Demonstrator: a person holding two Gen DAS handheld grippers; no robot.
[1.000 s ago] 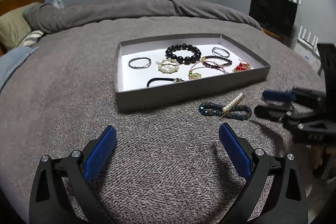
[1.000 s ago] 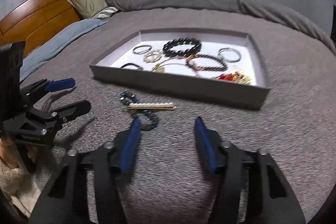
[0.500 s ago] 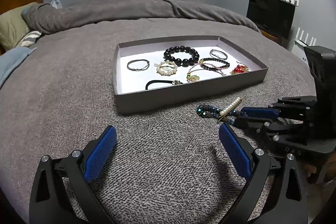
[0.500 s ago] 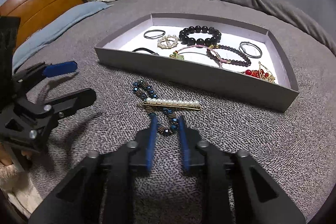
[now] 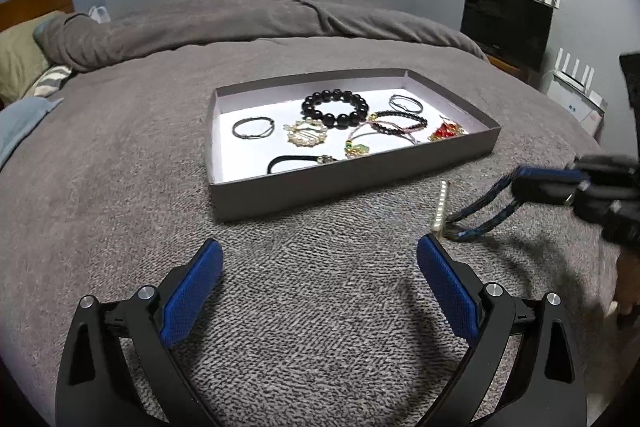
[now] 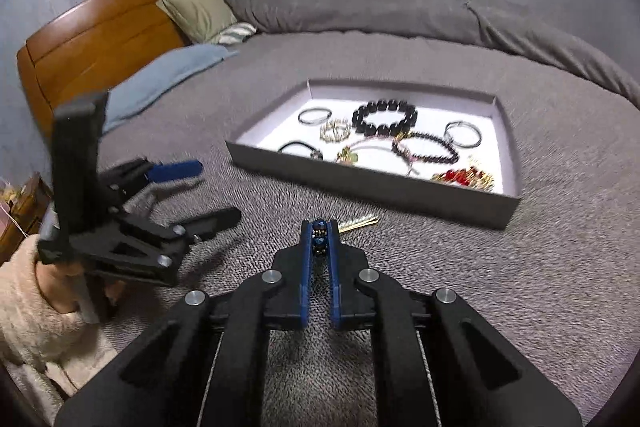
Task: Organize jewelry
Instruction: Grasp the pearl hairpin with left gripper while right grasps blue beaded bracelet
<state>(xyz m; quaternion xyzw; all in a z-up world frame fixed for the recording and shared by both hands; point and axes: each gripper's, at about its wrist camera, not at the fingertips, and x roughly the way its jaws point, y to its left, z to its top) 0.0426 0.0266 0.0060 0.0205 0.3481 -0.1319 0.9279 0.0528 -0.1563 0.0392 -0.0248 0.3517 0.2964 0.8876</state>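
Note:
A grey tray [image 5: 352,183] [image 6: 376,183] sits on the bed and holds several bracelets, rings and hair ties. My right gripper [image 6: 319,233] [image 5: 524,183] is shut on a dark blue beaded bracelet [image 5: 480,215] [image 6: 319,239] and lifts it off the blanket. A pearl hair clip [image 5: 440,203] [image 6: 358,223] lies on the blanket just under and beside it, in front of the tray. My left gripper [image 5: 320,291] [image 6: 208,191] is open and empty, low over the blanket to the left of the bracelet.
The grey blanket [image 5: 120,187] covers the bed. A wooden headboard [image 6: 100,39] and pillows [image 6: 200,11] are at the far left. A black screen [image 5: 506,19] stands at the right wall.
My right gripper has closed on the blue bracelet and pulled it up and back from the blanket. The pearl clip has shifted and stays on the blanket. My left gripper holds still.

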